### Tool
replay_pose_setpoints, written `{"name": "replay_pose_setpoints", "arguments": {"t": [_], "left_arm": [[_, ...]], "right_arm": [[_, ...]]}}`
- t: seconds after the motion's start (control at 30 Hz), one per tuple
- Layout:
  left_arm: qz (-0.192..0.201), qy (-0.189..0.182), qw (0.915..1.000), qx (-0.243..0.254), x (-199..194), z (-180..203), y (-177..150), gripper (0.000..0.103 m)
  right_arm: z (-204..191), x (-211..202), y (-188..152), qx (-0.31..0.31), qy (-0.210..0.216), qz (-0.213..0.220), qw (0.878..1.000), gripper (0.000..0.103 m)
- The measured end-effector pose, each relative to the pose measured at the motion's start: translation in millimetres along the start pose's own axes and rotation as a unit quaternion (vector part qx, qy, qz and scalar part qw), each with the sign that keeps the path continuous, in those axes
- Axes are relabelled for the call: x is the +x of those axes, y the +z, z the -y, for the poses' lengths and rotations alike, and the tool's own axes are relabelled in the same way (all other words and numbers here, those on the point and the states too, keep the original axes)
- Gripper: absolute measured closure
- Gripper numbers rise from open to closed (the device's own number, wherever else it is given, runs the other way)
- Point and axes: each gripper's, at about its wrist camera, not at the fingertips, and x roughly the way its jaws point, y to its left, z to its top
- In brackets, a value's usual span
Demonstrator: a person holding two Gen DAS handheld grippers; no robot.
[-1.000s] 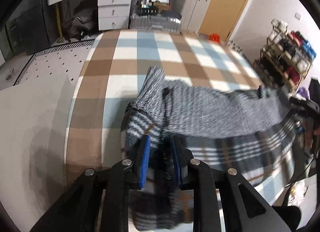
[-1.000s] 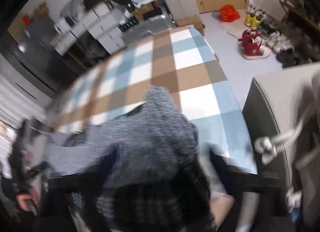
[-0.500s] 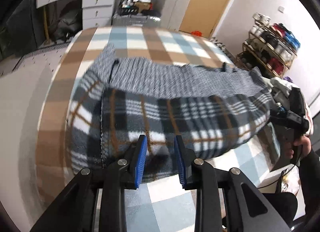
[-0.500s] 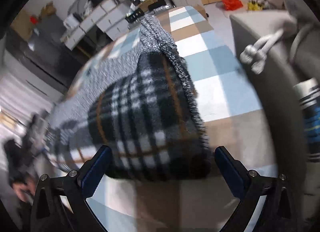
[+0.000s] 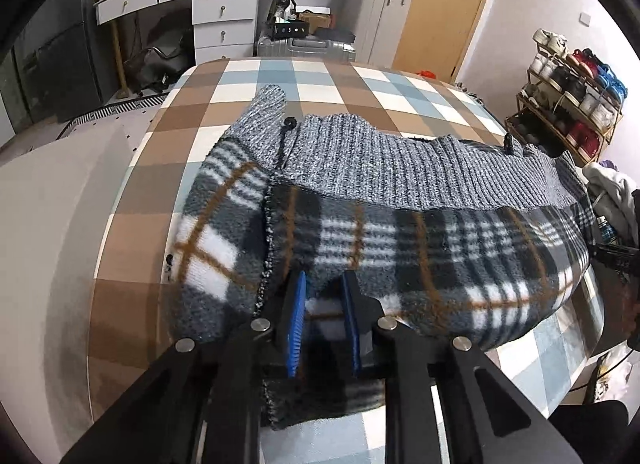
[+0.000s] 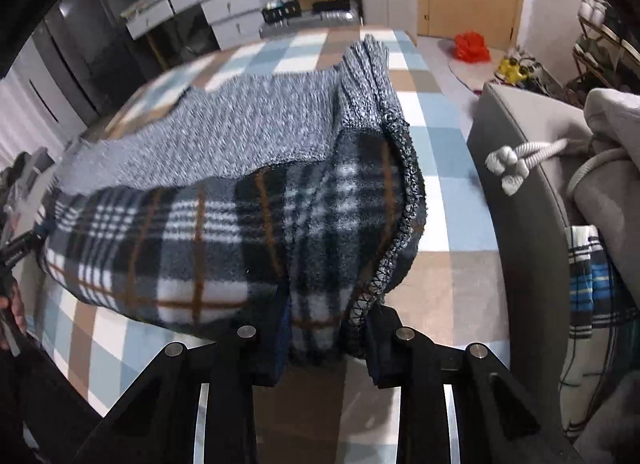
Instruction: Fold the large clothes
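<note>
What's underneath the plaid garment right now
The garment lies on a brown, blue and white checked cover, visible all around it. Whatever sits directly beneath the fabric is hidden.

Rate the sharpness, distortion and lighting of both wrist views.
Left wrist: sharp throughout; the garment shows crisp knit ribs and plaid; strong fisheye bends the checked cover; black vignette corners; even indoor light, soft shadows. Right wrist: plaid near the right gripper is sharp, the grey knit and far room are smeared; same barrel distortion.

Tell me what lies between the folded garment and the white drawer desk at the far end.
Only bare checkered bedcover lies between the garment and the desk, as the left wrist view shows.
</note>
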Motion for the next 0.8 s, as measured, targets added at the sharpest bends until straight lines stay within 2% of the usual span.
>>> {"name": "replay_pose_setpoints", "arguments": {"t": [0.1, 0.17, 0.23, 0.27, 0.3, 0.37, 0.43, 0.5, 0.57, 0.6, 0.73, 0.8], "left_arm": [[0.000, -0.006, 1.0000, -0.003, -0.7, -2.4, -1.9, 0.089], [0.002, -0.007, 1.0000, 0.001, -2.9, -1.4, -2.9, 0.089], [0.001, -0.010, 1.0000, 0.001, -9.8, 0.8, -4.9, 0.089], [0.004, -0.005, 1.0000, 0.001, -16.4, 2.8, -5.0, 0.089], [0.009, -0.001, 1.0000, 0.001, -20.8, 4.8, -3.9, 0.089], [0.022, -0.010, 0.9997, -0.003, -36.9, 14.3, -2.6, 0.089], [0.019, -0.046, 0.9987, 0.003, -41.9, 27.4, 0.1, 0.088], [0.003, -0.072, 0.9973, 0.011, -39.5, 47.3, 4.3, 0.085], [-0.006, -0.090, 0.9958, 0.015, -29.8, 62.2, 8.6, 0.066], [-0.008, -0.085, 0.9963, 0.012, -24.7, 63.5, 9.5, 0.062], [-0.026, -0.037, 0.9989, -0.010, 0.8, 53.0, 6.1, 0.062], [-0.026, -0.036, 0.9989, -0.013, 7.7, 43.5, 1.6, 0.062]], "right_arm": [[4.4, 0.3, 4.7, 0.008, -0.003, -0.020, 1.000, 0.072], [10.0, 0.1, 7.4, 0.012, 0.000, -0.031, 0.999, 0.058], [22.7, -9.8, 15.0, 0.044, 0.012, -0.047, 0.998, 0.045], [28.6, -20.4, 15.3, 0.059, 0.010, -0.044, 0.997, 0.044], [31.7, -33.7, 19.6, 0.070, 0.010, -0.029, 0.997, 0.043], [27.4, -65.5, 26.3, 0.073, 0.018, 0.017, 0.997, 0.026], [3.3, -92.1, 32.7, 0.043, 0.048, 0.064, 0.996, 0.005], [-35.7, -100.6, 39.5, -0.004, 0.067, 0.074, 0.995, 0.003], [-81.3, -93.4, 44.0, -0.051, 0.071, 0.057, 0.995, 0.003], [-105.1, -83.4, 46.0, -0.075, 0.068, 0.042, 0.994, 0.003], [-173.0, -27.6, 49.7, -0.135, 0.045, -0.016, 0.990, 0.003], [-187.8, 0.9, 44.8, -0.146, 0.014, -0.048, 0.988, 0.003]]}}
